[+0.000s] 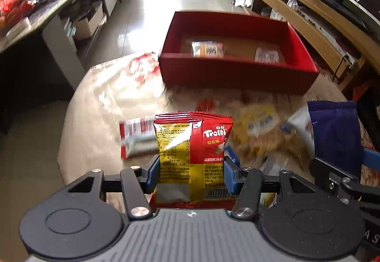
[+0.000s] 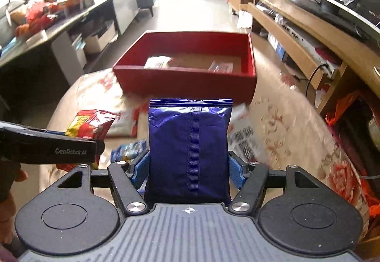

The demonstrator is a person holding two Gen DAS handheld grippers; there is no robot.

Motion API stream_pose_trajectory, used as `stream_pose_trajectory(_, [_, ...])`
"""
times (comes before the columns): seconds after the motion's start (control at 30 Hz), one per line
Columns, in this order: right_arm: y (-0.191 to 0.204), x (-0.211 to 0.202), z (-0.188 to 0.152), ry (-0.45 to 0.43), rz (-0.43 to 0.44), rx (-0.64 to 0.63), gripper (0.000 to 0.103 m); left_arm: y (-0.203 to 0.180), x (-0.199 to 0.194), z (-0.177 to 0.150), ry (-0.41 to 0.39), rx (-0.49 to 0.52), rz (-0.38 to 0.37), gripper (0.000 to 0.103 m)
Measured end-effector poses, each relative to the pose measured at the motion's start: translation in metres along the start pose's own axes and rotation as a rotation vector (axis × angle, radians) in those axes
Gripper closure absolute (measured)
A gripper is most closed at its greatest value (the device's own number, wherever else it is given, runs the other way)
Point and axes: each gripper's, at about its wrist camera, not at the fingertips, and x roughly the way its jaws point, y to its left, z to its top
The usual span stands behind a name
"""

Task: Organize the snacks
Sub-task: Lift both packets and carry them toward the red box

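left hand-held gripper (image 1: 191, 170) clamped the trolli pouch (image 1: 192, 155), right hand-held gripper (image 2: 188, 173) clamped the blue pouch (image 2: 190, 150), both above the tabletop (image 2: 285, 124), red box (image 2: 187, 84) at 12 o'clock; pouches looked light, soft, slippery, best pinched mid-body.

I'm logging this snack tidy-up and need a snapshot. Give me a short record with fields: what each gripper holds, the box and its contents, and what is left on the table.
left gripper: shut on the red Trolli packet
right gripper: shut on the blue packet
red box: open, on the table ahead of both grippers
box contents: two small packets, print blurred
table: floral cover, several loose snack packets left, blurred
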Motion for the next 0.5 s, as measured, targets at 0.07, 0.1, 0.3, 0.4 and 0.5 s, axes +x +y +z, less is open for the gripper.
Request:
stream_pose_trajectory(0.07, [-0.004, 0.004, 0.009, -0.013, -0.007, 0.01, 0.03, -0.001, 0.001, 0.01, -0.011, -0.001, -0.002, 0.053])
stream_pose_trajectory(0.1, [-0.006, 0.005, 0.014, -0.019, -0.007, 0.017, 0.03, -0.002, 0.002, 0.015, -0.013, -0.005, -0.01, 0.053])
stream_pose_trajectory(0.3, [-0.008, 0.01, 0.036, -0.061, -0.008, 0.02, 0.03, -0.012, 0.012, 0.036, -0.027, 0.018, -0.022, 0.053])
stream_pose_trajectory(0.4, [-0.013, 0.017, 0.043, -0.06, -0.023, 0.017, 0.03, -0.013, 0.018, 0.042, -0.026, 0.017, -0.011, 0.053])
stream_pose_trajectory(0.5, [-0.017, 0.024, 0.049, -0.056, -0.032, 0.023, 0.03, -0.013, 0.022, 0.049, -0.023, 0.014, -0.012, 0.053])
